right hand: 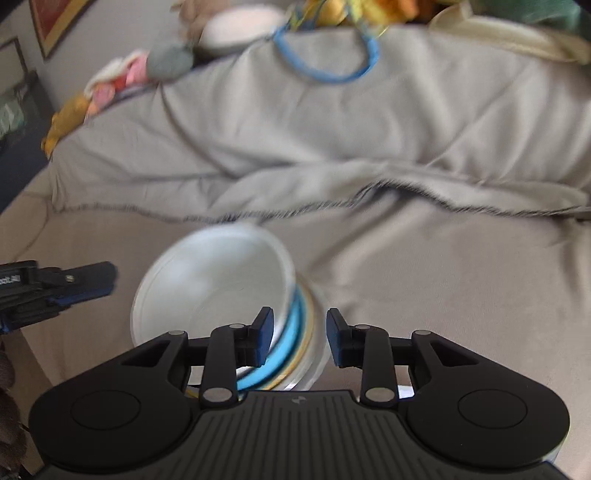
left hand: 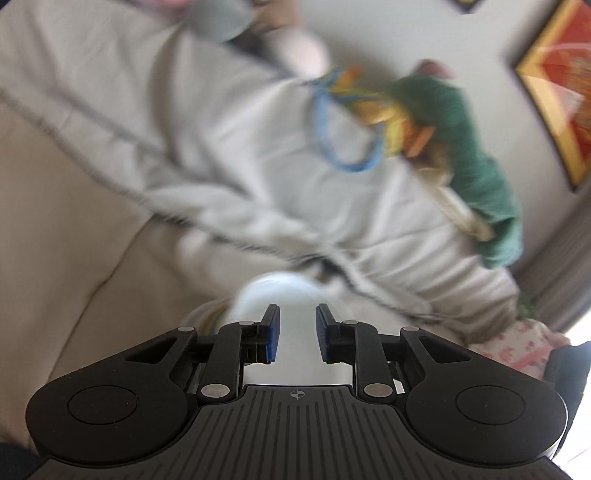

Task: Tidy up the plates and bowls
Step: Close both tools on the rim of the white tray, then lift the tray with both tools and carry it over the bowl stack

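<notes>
Seemingly, stacked bowls (right hand: 221, 291) between right claw (right hand: 300, 338) fingertips.

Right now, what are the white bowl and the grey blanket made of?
The bowl looks like glazed ceramic, maybe hard plastic: smooth, white, with soft shine inside. The blanket looks like soft woven cloth: matte, folded into wrinkles, with a dark stitched edge. Blur hides finer detail.

Two grippers, the right gripper (right hand: 300, 338) and the left gripper (right hand: 74, 282); one white bowl (right hand: 210, 280) atop a stack of rimmed plates (right hand: 295, 347), number unclear through blur; one grey blanket (right hand: 332, 147); one blue cord loop (right hand: 325, 62); one framed picture (right hand: 51, 22), upper left.
</notes>
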A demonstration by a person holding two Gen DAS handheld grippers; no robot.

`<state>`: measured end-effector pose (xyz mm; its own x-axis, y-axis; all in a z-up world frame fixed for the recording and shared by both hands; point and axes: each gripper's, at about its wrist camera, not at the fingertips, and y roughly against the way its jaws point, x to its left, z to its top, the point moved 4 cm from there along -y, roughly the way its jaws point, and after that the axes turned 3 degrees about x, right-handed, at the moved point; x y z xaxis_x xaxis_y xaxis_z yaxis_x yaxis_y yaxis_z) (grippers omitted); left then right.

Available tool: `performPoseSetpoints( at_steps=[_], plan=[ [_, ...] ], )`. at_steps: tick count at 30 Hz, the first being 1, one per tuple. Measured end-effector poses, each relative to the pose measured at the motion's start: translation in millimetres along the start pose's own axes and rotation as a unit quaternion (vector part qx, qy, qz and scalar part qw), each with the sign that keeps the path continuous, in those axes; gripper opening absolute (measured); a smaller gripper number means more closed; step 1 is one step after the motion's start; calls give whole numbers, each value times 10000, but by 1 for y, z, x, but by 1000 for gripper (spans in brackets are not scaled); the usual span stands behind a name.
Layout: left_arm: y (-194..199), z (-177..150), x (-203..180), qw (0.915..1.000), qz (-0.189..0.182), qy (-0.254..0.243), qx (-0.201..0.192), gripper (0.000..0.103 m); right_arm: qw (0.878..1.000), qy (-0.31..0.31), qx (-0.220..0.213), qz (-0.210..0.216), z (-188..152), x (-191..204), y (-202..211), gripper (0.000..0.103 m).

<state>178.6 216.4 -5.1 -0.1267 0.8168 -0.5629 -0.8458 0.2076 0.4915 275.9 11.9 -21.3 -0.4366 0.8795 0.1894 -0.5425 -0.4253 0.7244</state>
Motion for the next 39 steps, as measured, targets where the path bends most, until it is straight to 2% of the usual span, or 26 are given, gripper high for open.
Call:
performPoseSetpoints(
  at_steps=[3, 6, 10, 14, 20, 24, 26, 32, 35, 39],
  plan=[
    [-8, -13, -41, 9979, -349, -478, 266, 25, 9991, -178, -261, -298, -10, -29, 35, 33],
    [-44, -50, -74, 9898, -420, -939, 989, 25, 9972, -236, -272, -651, -36, -55, 52, 34],
    [-94, -111, -85, 9757, -4, -1158, 1860, 24, 9960, -433, 33, -786, -77, -81, 47, 34],
    [-122, -145, -77, 9671, 522, -1145, 2211, 24, 9943, -812, 363, -588, -115, -103, 31, 34],
    [-152, -164, -74, 9577, 810, -1153, 2511, 24, 9903, -1239, 589, -226, -139, -119, 11, 34],
    [-164, -169, -70, 9584, 707, -1010, 2574, 21, 9866, -1468, 710, -21, -146, -119, 0, 34],
    [-164, -174, -68, 9571, 648, -925, 2669, 19, 9847, -1547, 796, 115, -149, -117, -6, 33],
    [-153, -180, -68, 9515, 746, -1181, 2742, 19, 9875, -1347, 763, 312, -153, -104, 8, 33],
    [-161, -182, -63, 9535, 730, -1028, 2739, 18, 9877, -1351, 746, 247, -154, -103, 7, 33],
    [-161, -180, -66, 9546, 716, -1156, 2649, 18, 9864, -1414, 834, 77, -157, -105, -8, 34]
  ],
)
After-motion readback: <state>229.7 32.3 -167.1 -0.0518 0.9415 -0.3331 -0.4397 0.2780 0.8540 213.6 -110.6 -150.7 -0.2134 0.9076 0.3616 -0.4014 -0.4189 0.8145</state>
